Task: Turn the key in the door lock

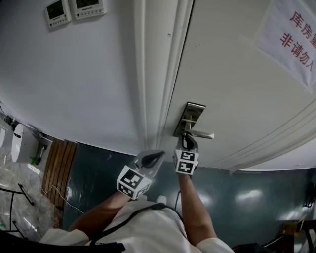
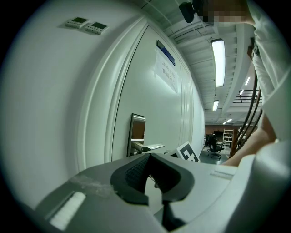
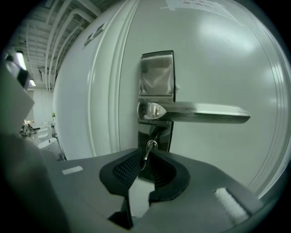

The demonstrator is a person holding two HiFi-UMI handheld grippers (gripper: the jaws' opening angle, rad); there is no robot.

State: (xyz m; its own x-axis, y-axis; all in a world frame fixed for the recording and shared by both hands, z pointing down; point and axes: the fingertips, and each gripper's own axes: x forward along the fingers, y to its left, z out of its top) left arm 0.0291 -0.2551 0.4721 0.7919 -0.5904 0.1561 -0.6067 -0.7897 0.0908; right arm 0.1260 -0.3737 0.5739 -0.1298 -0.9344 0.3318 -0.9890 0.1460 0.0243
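A steel lock plate (image 1: 189, 118) with a lever handle (image 1: 201, 134) is fixed to the white door (image 1: 237, 89). In the right gripper view a small key (image 3: 148, 149) hangs in the keyhole under the handle (image 3: 200, 113), below the plate's (image 3: 157, 73) upper part. My right gripper (image 3: 145, 157) sits right at the lock (image 1: 186, 143) with its tips shut on the key. My left gripper (image 1: 157, 157) hovers lower left of the lock, off the door, shut on nothing (image 2: 149, 157). Its view shows the plate (image 2: 137, 132) and handle (image 2: 152, 147) ahead.
The door frame (image 1: 148, 74) runs just left of the lock. Two wall control panels (image 1: 74, 10) sit top left and a paper notice (image 1: 296, 34) hangs on the door. A wooden panel (image 1: 57, 168) stands on the green floor (image 1: 247, 197) at lower left.
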